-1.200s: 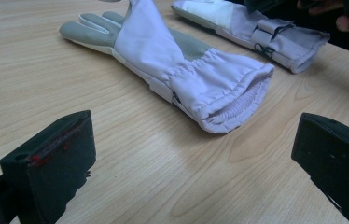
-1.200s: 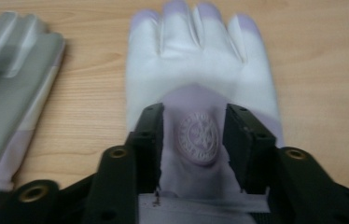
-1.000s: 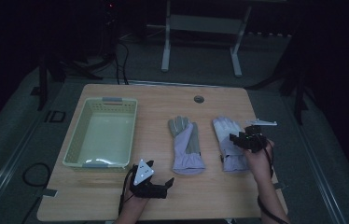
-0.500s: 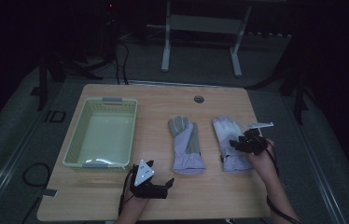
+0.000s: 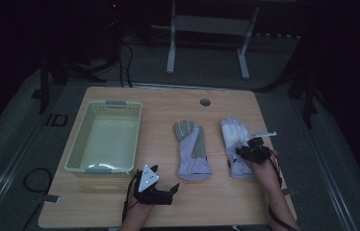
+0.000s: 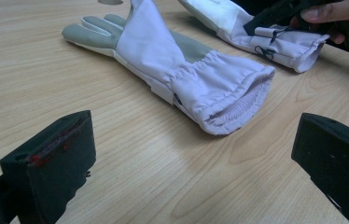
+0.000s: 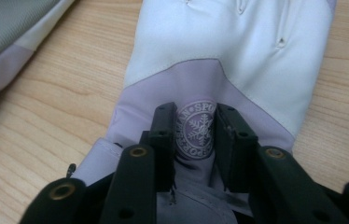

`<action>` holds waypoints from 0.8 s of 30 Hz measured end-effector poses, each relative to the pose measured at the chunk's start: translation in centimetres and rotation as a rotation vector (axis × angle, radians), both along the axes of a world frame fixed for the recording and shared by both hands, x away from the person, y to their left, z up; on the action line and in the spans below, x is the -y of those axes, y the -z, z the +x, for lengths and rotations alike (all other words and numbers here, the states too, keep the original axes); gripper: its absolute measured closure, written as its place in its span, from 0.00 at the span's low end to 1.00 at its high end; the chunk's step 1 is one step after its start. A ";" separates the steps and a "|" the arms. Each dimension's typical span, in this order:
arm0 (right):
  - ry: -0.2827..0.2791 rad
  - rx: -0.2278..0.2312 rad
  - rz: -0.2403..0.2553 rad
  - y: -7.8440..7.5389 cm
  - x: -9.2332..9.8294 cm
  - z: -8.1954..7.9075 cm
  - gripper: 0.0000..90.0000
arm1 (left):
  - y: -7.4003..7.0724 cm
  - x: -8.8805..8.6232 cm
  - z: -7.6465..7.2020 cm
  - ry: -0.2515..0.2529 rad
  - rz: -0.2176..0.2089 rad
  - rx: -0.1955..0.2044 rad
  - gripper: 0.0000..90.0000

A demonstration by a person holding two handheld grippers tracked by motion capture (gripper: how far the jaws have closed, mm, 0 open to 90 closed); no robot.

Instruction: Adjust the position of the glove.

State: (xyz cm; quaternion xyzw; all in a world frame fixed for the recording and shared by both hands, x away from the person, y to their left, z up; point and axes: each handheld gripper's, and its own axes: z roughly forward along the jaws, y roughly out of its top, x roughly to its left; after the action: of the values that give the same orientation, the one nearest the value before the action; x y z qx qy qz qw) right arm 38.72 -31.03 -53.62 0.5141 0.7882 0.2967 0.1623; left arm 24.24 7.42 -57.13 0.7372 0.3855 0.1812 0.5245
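Both grippers work near the right glove [image 7: 228,60]: the right gripper [image 7: 195,140] sits on its wrist part, jaws having just been closing, now pinching a fold of lilac fabric around the round snowflake badge. Left of that glove, the left gripper [image 6: 196,154] rests wide open and holds nothing, facing the left glove's [image 6: 182,70] cuff. Farther left stands the basket [image 5: 74,149].

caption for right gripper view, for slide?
Right gripper pinching the right-hand glove at its snowflake logo patch.
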 end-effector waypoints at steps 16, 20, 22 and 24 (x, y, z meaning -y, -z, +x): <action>0.069 0.058 0.094 -6.5 0.1 -1.6 0.88 | 0.0 0.0 0.0 -0.003 -0.001 0.003 0.00; 0.054 0.069 0.123 -9.0 -0.8 -2.0 0.88 | 0.0 0.0 0.0 -0.004 0.000 0.002 0.00; 0.053 0.064 0.179 -10.1 -1.3 -2.1 0.88 | 0.0 0.0 0.0 -0.005 0.000 0.002 0.00; 0.051 0.081 0.162 -11.2 -2.3 -2.3 0.88 | 0.0 0.0 0.0 -0.006 0.000 0.001 0.00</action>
State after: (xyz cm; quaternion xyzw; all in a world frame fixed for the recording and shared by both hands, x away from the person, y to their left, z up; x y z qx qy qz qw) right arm 36.39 -28.77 -42.45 0.5330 0.7411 0.3757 0.1597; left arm 24.24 7.40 -57.14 0.7360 0.3873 0.1834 0.5241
